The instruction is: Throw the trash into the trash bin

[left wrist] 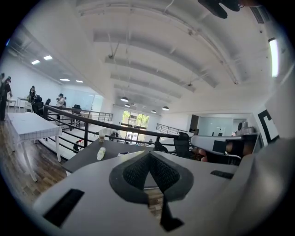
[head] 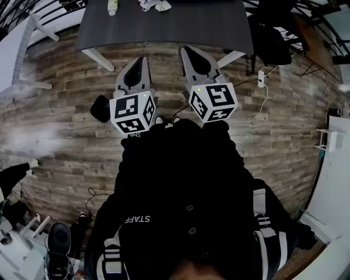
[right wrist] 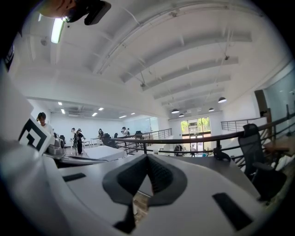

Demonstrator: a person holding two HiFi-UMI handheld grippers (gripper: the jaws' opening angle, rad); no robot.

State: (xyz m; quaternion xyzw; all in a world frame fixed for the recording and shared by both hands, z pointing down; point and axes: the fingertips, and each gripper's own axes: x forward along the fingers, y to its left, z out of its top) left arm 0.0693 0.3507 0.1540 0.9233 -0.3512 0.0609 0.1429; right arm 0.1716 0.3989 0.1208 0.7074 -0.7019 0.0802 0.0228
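The trash is up at the very top edge of the head view: some crumpled white stuff (head: 155, 5) and a pale bottle (head: 112, 6) on the dark counter (head: 175, 27), well apart from both tools. The left gripper (head: 138, 61) and right gripper (head: 188, 50) sit mid-frame over the wooden floor (head: 65, 109), both aimed at the counter. Both sets of jaws are pressed together with nothing in them.

So I'd call this the walk-up. My advice: spread one set of jaws before you get there, pick a single piece, and come in low and level so the pads straddle it instead of shoving it away.

View differences: the left gripper view shows the bottle (left wrist: 101, 153) lying on its side and a cup (left wrist: 102, 135) past it near the counter's far edge, which the head view cuts off. The right gripper view shows no trash at all, just a railing (right wrist: 184, 138). Only the head view has the crumpled bits. I can't pick out a trash bin for sure; a dark round thing (head: 100, 108) at left might be one.
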